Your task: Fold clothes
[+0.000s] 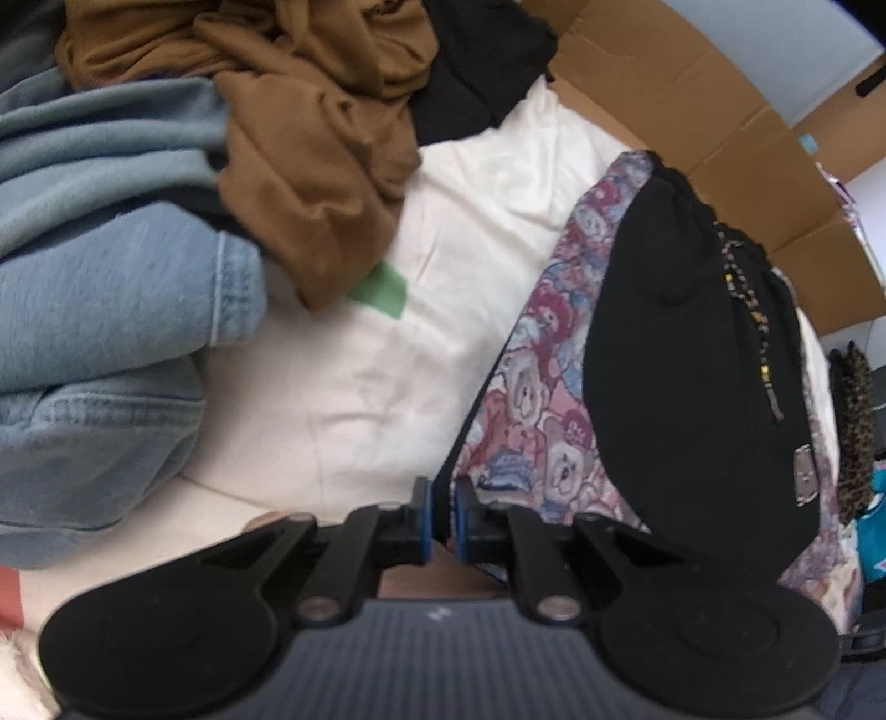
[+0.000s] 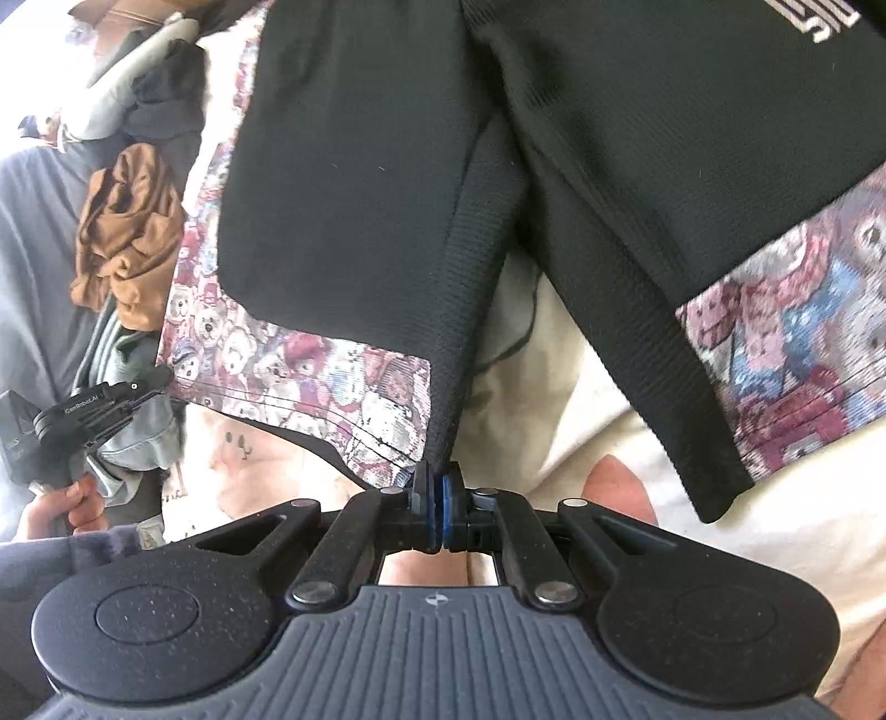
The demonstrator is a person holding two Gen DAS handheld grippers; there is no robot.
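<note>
Right wrist view first: the right gripper [image 2: 437, 507] has its blue pads pressed together on the lowest point of the black shorts [image 2: 354, 166], at the ribbed seam where the two legs meet, so the cloth rises straight up and away from the jaws. The shorts' long axis runs from that pinch toward the top of the frame, one leg fanning off to the left and the other to the right, each edged with a teddy-bear print panel [image 2: 310, 365]. White lettering [image 2: 819, 19] sits on the black cloth at the top right, cut off by the frame and not readable. At the left edge a hand [image 2: 61, 507] holds the left gripper [image 2: 158, 382], whose body reads "GenRobot.AI"; its tip reaches the outer edge of the left leg, so this is the nearer tool for that side.

Left wrist view: the left gripper's fingers [image 1: 423, 512] stand nearly together, with a dark strip of the shorts' edge caught between them as far as I can judge. From there the garment stretches up and to the right over a cream sheet [image 1: 354, 387]. A small grey tag [image 1: 804, 473] on the black cloth is too blurred to read. Beyond lie blue jeans [image 1: 111, 310], a brown garment [image 1: 310, 166] and a cardboard box [image 1: 720, 111].

With both low points held, the fold likely means bringing one leg across onto the other
</note>
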